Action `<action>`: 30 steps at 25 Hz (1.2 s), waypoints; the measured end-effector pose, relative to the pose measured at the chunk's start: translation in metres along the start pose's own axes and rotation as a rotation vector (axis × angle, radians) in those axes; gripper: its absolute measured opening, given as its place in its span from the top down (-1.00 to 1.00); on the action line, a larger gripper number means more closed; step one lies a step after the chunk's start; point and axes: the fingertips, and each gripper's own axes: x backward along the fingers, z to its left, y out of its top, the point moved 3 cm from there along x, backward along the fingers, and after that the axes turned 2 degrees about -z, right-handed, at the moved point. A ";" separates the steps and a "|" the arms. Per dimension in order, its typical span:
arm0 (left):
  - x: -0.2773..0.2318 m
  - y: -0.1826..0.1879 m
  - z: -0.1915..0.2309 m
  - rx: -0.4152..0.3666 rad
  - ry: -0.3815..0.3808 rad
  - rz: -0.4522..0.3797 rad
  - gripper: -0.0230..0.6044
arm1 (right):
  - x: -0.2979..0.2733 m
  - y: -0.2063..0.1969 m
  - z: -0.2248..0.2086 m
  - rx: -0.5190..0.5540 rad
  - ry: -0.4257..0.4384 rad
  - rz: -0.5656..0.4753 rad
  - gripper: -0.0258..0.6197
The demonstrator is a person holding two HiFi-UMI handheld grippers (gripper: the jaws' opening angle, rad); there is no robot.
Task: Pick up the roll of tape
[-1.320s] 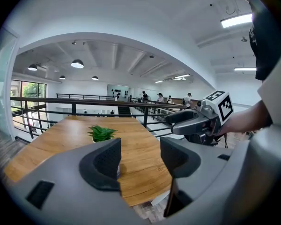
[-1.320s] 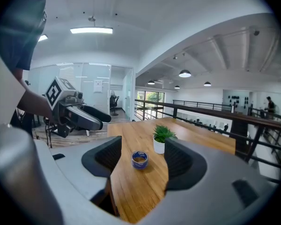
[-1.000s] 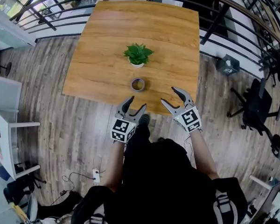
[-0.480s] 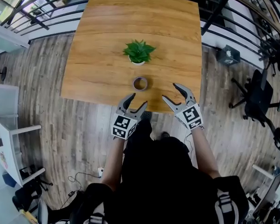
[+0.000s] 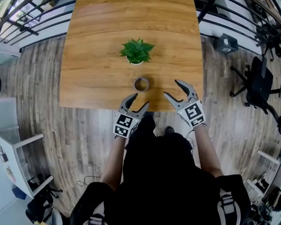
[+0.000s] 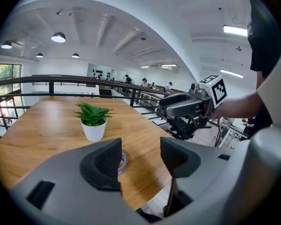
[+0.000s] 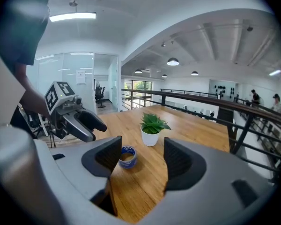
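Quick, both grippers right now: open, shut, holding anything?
Left gripper: open, empty.
Right gripper: open, empty; the roll of tape lies untouched ahead of it.

One wooden table point(image 5: 98, 55), one roll of tape point(image 5: 141, 84), one potted plant point(image 5: 136, 51), two grippers, left gripper point(image 5: 139, 100) and right gripper point(image 5: 172, 88), one black office chair point(image 5: 261, 86), one person point(image 5: 159, 172).

Wooden counter point(image 5: 98, 55) on plank floor point(image 5: 42, 121). Two things on it: potted plant point(image 5: 136, 51) in a white pot near the middle, and roll of tape point(image 5: 141, 84) lying flat, closer to the near edge, not touching the pot.
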 end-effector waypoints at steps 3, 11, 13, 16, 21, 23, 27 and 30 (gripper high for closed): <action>-0.002 -0.004 0.007 0.003 -0.031 0.017 0.08 | -0.006 0.001 0.000 -0.008 -0.028 0.007 0.04; -0.013 -0.012 0.020 -0.028 -0.109 0.077 0.08 | -0.017 -0.002 0.002 -0.035 -0.095 0.008 0.04; -0.017 -0.012 0.020 -0.037 -0.117 0.091 0.08 | -0.014 -0.003 0.003 -0.047 -0.094 0.015 0.04; -0.023 -0.013 0.020 -0.044 -0.123 0.108 0.08 | -0.010 -0.009 0.002 -0.076 -0.106 0.014 0.04; -0.035 -0.021 0.017 -0.047 -0.132 0.134 0.08 | -0.007 -0.020 -0.002 -0.093 -0.109 0.019 0.04; -0.040 -0.025 0.017 -0.050 -0.137 0.152 0.08 | -0.007 -0.022 -0.004 -0.105 -0.115 0.017 0.04; -0.045 -0.036 0.018 -0.068 -0.138 0.191 0.08 | -0.007 -0.028 -0.001 -0.121 -0.117 0.015 0.05; -0.052 -0.048 0.022 -0.084 -0.131 0.222 0.08 | -0.006 -0.036 0.005 -0.137 -0.110 0.023 0.05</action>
